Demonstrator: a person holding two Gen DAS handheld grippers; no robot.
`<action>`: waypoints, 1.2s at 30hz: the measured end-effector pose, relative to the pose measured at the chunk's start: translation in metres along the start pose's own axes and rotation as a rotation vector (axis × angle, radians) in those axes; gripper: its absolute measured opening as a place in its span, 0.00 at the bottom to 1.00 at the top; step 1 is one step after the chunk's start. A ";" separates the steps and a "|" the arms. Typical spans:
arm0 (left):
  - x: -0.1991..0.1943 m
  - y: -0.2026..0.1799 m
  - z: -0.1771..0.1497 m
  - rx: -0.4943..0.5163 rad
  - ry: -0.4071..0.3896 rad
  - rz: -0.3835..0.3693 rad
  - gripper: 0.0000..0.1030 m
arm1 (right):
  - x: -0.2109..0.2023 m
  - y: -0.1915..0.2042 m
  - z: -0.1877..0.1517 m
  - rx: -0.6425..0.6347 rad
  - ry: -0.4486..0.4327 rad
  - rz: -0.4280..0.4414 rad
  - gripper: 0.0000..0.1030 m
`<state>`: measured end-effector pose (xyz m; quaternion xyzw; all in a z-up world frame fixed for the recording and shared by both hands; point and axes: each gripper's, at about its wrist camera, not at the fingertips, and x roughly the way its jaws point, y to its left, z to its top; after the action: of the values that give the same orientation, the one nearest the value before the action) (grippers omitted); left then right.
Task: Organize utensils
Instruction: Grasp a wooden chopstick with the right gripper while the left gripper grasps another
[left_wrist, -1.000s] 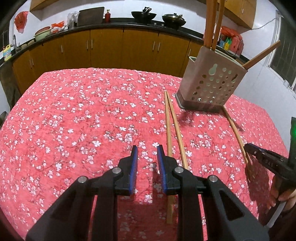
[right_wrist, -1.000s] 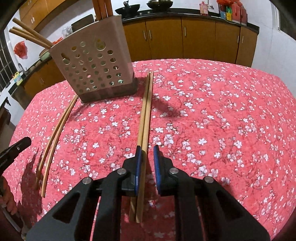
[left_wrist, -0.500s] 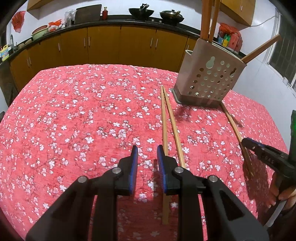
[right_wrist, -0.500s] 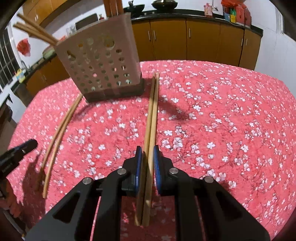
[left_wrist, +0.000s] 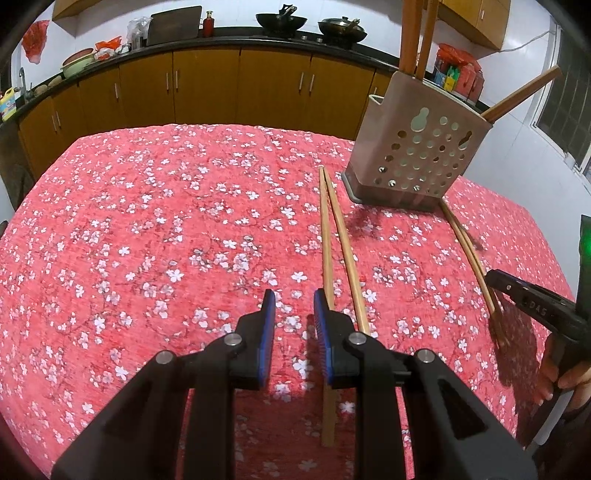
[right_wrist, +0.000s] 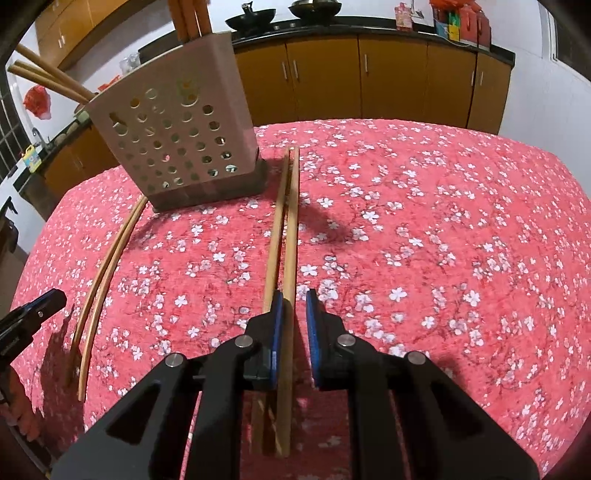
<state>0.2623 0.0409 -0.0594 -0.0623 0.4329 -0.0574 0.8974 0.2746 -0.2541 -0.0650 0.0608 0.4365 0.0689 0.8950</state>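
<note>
Here, one chopstick (right_wrist: 291, 240) sits inside right claw (right_wrist: 294, 306).

My right gripper (right_wrist: 294, 321) is pointing steeply down over the red flowered tablecloth (right_wrist: 443, 229), its blue pads (right_wrist: 277, 332) standing narrowly apart. One chopstick of a pair (right_wrist: 291, 236) is passing between them; whether they are pressing it cannot be told. Its mate is lying just outside the left pad. At eleven o'clock, a perforated utensil holder (right_wrist: 173, 136) is standing with chopsticks inside. At nine o'clock, another pair (right_wrist: 107, 266) is lying, with the left gripper (right_wrist: 33, 314) just beside it.
</note>
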 end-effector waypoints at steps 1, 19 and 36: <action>0.000 0.000 0.000 0.000 0.001 0.000 0.22 | 0.000 0.001 0.000 -0.003 0.004 0.001 0.13; 0.006 -0.012 -0.003 0.039 0.016 -0.051 0.22 | 0.008 -0.022 -0.001 0.045 -0.016 -0.115 0.08; 0.030 -0.014 0.005 0.097 0.033 0.109 0.07 | -0.001 -0.020 -0.009 0.037 -0.029 -0.080 0.08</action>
<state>0.2840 0.0232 -0.0770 0.0061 0.4473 -0.0304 0.8939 0.2682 -0.2736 -0.0726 0.0609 0.4267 0.0237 0.9020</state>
